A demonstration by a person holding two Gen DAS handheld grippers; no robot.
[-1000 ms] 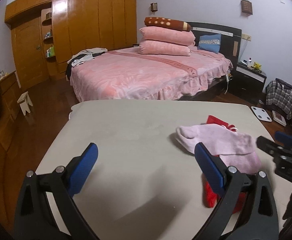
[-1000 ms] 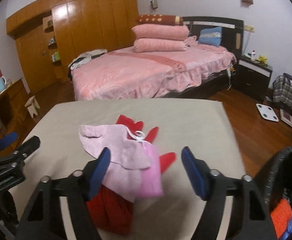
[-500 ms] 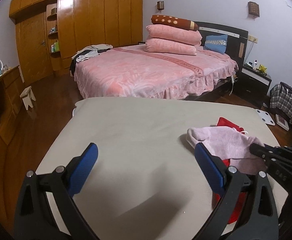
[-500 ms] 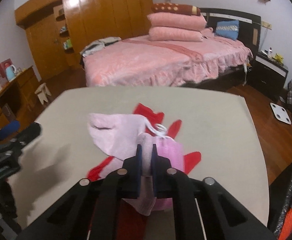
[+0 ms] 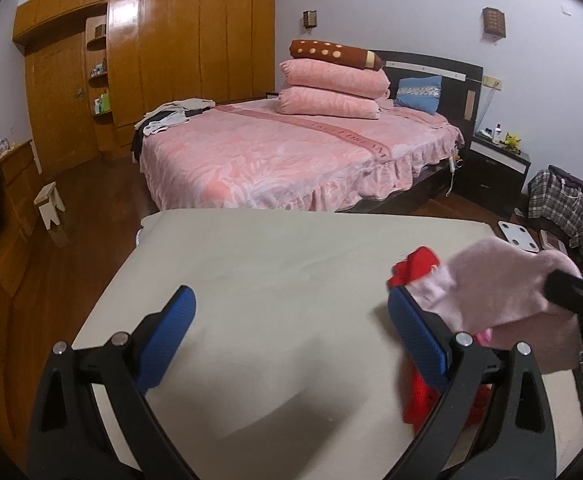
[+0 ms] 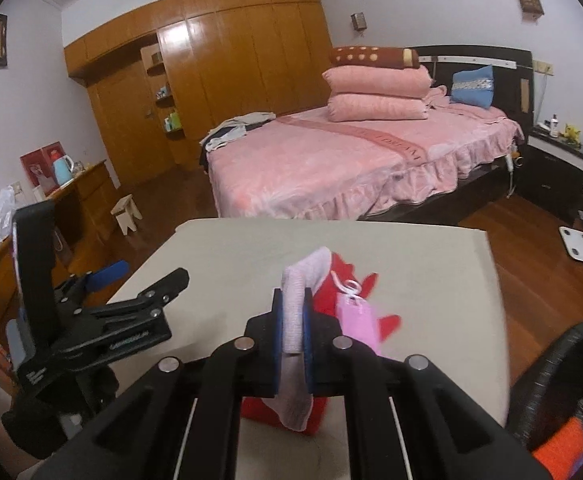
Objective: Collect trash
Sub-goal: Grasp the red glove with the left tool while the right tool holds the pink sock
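— Pinching the pale sock: right gripper clamped on it, lifted off the table. Why?

— Bin sits just right of it. Left gripper gapes, empty.

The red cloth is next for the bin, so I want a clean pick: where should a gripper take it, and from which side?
Probably the red cloth's far points, fanned flat on the table beyond the right gripper, which is shut on the pale pink sock. Come from above; the bright pink piece covers its middle.
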